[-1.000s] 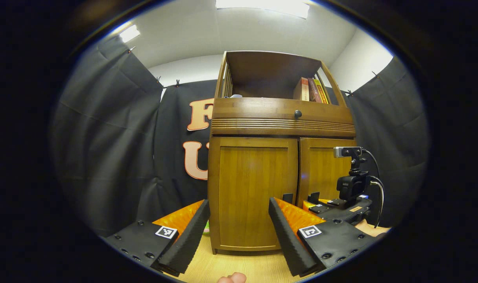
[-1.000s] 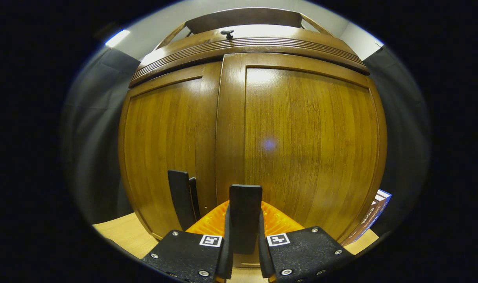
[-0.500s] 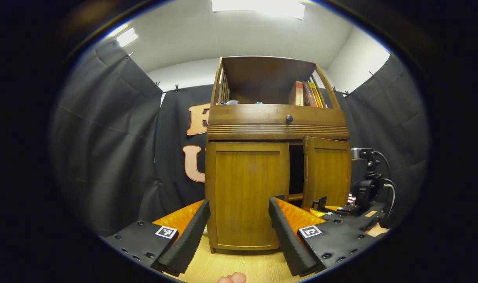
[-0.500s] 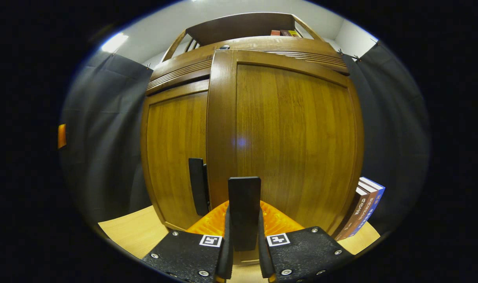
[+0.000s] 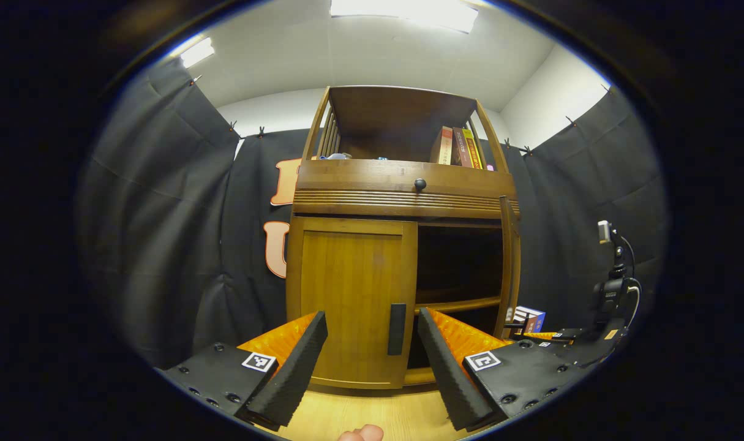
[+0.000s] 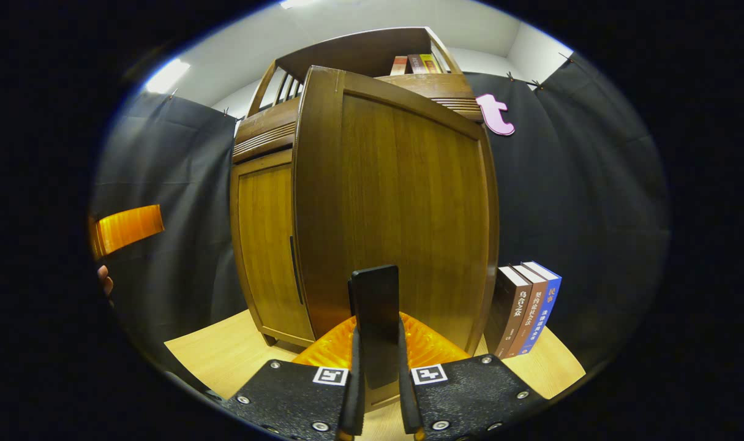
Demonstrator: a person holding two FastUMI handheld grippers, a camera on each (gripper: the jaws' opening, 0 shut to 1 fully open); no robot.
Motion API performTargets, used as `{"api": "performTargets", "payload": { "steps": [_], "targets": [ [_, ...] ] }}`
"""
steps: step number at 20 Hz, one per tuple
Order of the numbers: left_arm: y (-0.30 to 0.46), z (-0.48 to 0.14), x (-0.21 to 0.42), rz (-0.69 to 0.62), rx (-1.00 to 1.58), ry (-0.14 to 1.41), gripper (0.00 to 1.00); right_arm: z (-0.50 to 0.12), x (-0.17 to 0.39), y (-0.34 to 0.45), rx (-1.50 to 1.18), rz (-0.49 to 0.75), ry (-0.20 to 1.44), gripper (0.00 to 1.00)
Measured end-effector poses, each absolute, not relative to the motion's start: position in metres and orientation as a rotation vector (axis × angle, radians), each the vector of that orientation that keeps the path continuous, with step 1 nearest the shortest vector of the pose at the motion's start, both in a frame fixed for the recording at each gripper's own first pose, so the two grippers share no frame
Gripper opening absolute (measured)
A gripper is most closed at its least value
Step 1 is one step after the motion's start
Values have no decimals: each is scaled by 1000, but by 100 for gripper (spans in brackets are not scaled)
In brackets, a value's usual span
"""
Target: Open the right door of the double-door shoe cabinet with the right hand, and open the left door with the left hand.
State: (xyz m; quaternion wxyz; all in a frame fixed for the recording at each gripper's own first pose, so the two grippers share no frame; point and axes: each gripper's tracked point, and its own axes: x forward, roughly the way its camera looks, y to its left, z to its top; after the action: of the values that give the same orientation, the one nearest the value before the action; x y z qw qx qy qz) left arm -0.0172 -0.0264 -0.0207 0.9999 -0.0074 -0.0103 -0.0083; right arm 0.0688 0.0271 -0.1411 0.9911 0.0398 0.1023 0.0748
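Shoe cabinet [image 5: 402, 196]: brown wood, glossy varnish, visible grain; grooved band under shelf. Right door [image 6: 408, 208] same glossy wood, soft light glare on panel. Left door [image 5: 350, 300] with matt black handle [image 5: 397, 329]. Dark round knob [image 5: 420, 183] above doors, slight sheen. Tabletop [image 6: 225, 361] below cabinet: pale wood, smooth, matt. Books [image 6: 528, 315] right of cabinet: paper, smooth covers. Left tool [image 5: 365, 361]: matt black ridged foam pads, glossy orange ribbed plastic, grainy black plates with metal screws. Right tool [image 6: 376, 392]: same materials.
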Motion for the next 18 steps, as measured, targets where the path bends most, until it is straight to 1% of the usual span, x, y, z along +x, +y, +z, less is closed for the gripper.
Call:
{"api": "performTargets", "payload": {
  "steps": [1, 2, 6, 7, 8, 9, 10, 13, 14, 15, 17, 18],
  "targets": [
    [-28, -22, -17, -19, -17, -19, 95, -142, 65, 22, 73, 146, 203, 13],
    [-30, -22, -18, -20, -18, -20, 96, -142, 62, 17, 72, 138, 203, 23],
    [-36, -21, -20, -14, -6, -29, 95, -144, 48, -10, 71, 92, 215, 22],
    [-37, -19, -20, -14, -3, -32, 95, -143, 42, -20, 67, 78, 219, 12],
    [-40, -21, -19, -16, 0, -34, 96, -144, 38, -31, 64, 60, 221, 20],
    [-43, -21, -16, -18, 2, -32, 98, -143, 34, -41, 61, 47, 221, 19],
    [-46, -20, -15, -18, 3, -36, 96, -144, 32, -50, 66, 33, 218, 17],
    [-57, -19, -13, -27, 5, -36, 96, -144, 26, -72, 58, -2, 215, 13],
    [-60, -20, -13, -30, 8, -35, 96, -145, 26, -81, 39, -20, 214, 23],
    [-64, -20, -13, -33, 9, -34, 96, -145, 24, -92, 20, -39, 215, 12],
    [-69, -22, -14, -37, 13, -31, 96, -145, 21, -113, 11, -80, 217, 9],
    [-70, -23, -13, -36, 15, -31, 96, -145, 22, -120, 31, -78, 216, 7]
  ]
}}
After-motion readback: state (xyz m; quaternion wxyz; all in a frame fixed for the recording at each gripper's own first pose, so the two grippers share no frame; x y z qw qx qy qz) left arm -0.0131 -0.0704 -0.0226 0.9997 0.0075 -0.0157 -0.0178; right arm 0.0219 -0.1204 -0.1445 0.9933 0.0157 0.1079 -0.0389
